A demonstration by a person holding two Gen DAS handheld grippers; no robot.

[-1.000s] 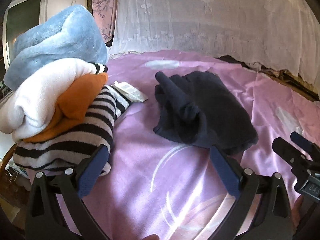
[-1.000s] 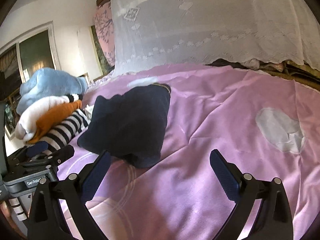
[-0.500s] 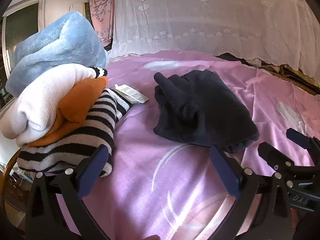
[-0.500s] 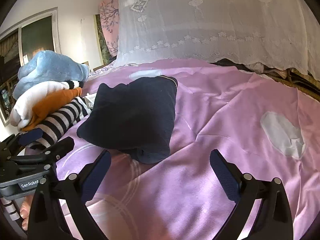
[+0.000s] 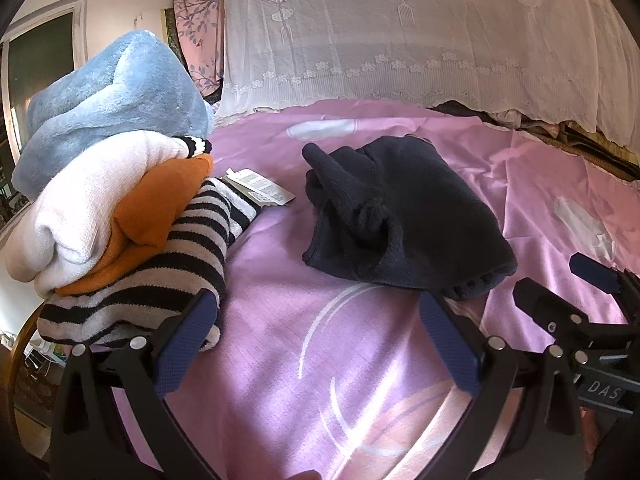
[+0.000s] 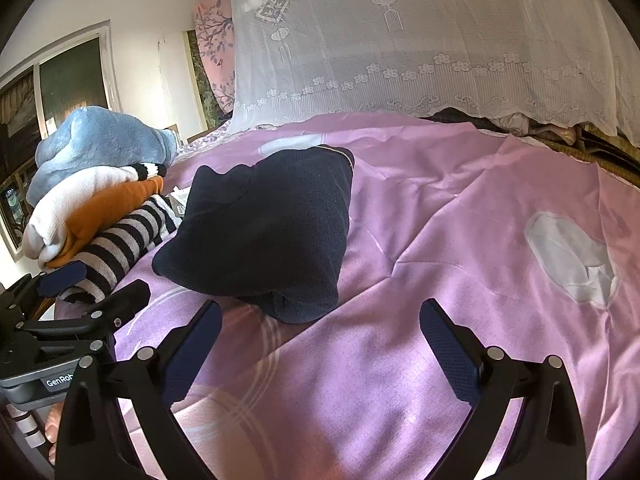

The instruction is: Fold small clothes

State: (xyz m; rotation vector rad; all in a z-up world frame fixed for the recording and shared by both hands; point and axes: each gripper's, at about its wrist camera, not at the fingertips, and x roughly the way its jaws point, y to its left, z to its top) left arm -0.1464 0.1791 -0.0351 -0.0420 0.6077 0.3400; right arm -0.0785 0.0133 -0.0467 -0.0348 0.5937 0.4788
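Here, both left gripper (image 5: 316,320) and right gripper (image 6: 320,322) wide apart, empty; folded navy garment (image 6: 264,232) just ahead.

Read "DAS" in pale letters on the right gripper (image 5: 576,292) body; read "GenRo", cut off, on the left gripper (image 6: 96,284) body. Tag print illegible.

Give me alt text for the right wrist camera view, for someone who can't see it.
A folded dark navy knit garment lies on a pink bedsheet, just beyond the open, empty right tongs. To its left sits a pile of folded clothes, blue fleece on top and black-and-white stripes at the bottom, with the left tongs beside it.
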